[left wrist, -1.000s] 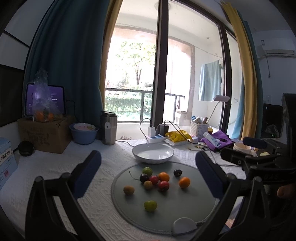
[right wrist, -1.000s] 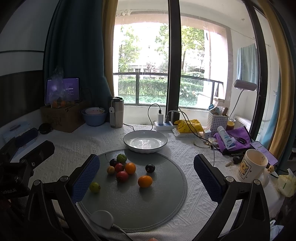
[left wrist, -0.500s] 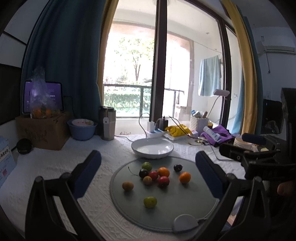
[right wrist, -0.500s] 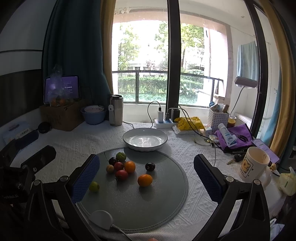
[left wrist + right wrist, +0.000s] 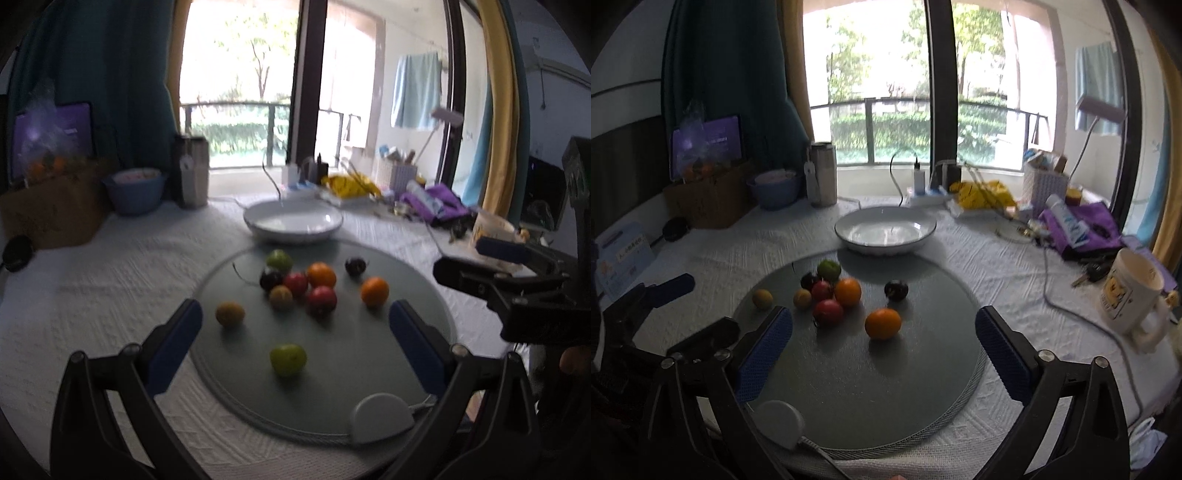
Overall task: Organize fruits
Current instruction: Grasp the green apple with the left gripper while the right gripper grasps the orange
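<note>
Several small fruits lie on a round grey mat (image 5: 369, 369) (image 5: 886, 387): a near green one (image 5: 288, 359), a yellow-brown one (image 5: 229, 314) (image 5: 762, 297), oranges (image 5: 374, 291) (image 5: 882, 323), red ones (image 5: 322, 300) (image 5: 828, 311), dark plums (image 5: 356, 266) (image 5: 896, 290). An empty white bowl (image 5: 292, 221) (image 5: 885, 230) stands behind the mat. My left gripper (image 5: 293, 345) is open above the near green fruit. My right gripper (image 5: 884, 352) is open just before the near orange. Each gripper shows in the other's view, the right one (image 5: 517, 280) and the left one (image 5: 653, 299).
A white round puck with a cable (image 5: 382, 417) (image 5: 779, 419) lies at the mat's near edge. A mug (image 5: 1132, 295) stands right. A steel tumbler (image 5: 823, 173), blue bowl (image 5: 774, 188), cardboard box (image 5: 709, 195), power strip and purple clutter (image 5: 1082, 225) line the back.
Both grippers have moved forward and down toward the mat. The fruits look nearer and larger. Nothing was grasped.
</note>
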Demonstrator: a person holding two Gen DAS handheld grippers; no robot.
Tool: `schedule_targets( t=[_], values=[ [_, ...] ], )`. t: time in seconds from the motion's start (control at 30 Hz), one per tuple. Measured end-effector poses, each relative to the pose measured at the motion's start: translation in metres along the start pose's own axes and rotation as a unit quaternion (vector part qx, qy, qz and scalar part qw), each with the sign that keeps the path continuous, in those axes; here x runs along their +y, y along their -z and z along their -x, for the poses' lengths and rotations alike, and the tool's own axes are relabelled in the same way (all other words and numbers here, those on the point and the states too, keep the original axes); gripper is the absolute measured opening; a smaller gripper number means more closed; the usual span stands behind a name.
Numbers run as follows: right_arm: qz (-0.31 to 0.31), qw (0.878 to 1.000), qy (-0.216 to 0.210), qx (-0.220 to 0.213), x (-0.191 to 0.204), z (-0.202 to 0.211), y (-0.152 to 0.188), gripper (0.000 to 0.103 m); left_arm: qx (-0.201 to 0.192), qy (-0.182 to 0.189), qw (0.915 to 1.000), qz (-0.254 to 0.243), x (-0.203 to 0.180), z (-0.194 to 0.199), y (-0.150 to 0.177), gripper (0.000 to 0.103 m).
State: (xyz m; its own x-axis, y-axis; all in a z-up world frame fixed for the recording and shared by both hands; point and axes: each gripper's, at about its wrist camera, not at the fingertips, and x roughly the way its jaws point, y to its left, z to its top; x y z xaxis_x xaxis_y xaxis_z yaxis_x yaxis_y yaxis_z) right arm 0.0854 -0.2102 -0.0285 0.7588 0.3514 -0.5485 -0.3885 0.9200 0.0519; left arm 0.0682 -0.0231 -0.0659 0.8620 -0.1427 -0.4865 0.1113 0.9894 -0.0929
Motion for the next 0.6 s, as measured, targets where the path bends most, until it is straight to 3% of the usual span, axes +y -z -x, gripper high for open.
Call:
schedule_targets(
  t=[0.07,0.1,0.23,0.33,0.4,0.5,0.6],
  values=[
    [-0.001,1.000,-0.007,0.017,-0.003,-0.012,0.002,0.088,0.015,0.002,0.9999,-0.004,-0.002,-0.010,0.002,0.098],
    [-0.001,1.000,-0.010,0.023,-0.004,-0.017,0.003,0.086,0.030,0.002,0.9995,-0.007,-0.003,-0.017,0.004,0.089],
    [-0.004,0.998,-0.024,0.051,-0.008,-0.039,0.006,0.084,0.088,0.001,0.9961,-0.011,-0.004,-0.043,0.012,0.077],
    [-0.005,0.997,-0.032,0.068,-0.011,-0.056,0.006,0.083,0.108,-0.002,0.9941,-0.012,-0.005,-0.052,0.016,0.066],
    [-0.006,0.996,-0.035,0.079,-0.013,-0.065,0.006,0.076,0.121,-0.004,0.9926,-0.011,-0.005,-0.056,0.018,0.055],
    [-0.003,0.995,-0.040,0.091,-0.012,-0.078,0.007,0.072,0.142,-0.006,0.9898,-0.009,-0.004,-0.063,0.023,0.045],
    [-0.002,0.994,-0.041,0.102,-0.010,-0.087,0.007,0.062,0.151,-0.009,0.9884,-0.002,-0.001,-0.065,0.024,0.039]
  ],
)
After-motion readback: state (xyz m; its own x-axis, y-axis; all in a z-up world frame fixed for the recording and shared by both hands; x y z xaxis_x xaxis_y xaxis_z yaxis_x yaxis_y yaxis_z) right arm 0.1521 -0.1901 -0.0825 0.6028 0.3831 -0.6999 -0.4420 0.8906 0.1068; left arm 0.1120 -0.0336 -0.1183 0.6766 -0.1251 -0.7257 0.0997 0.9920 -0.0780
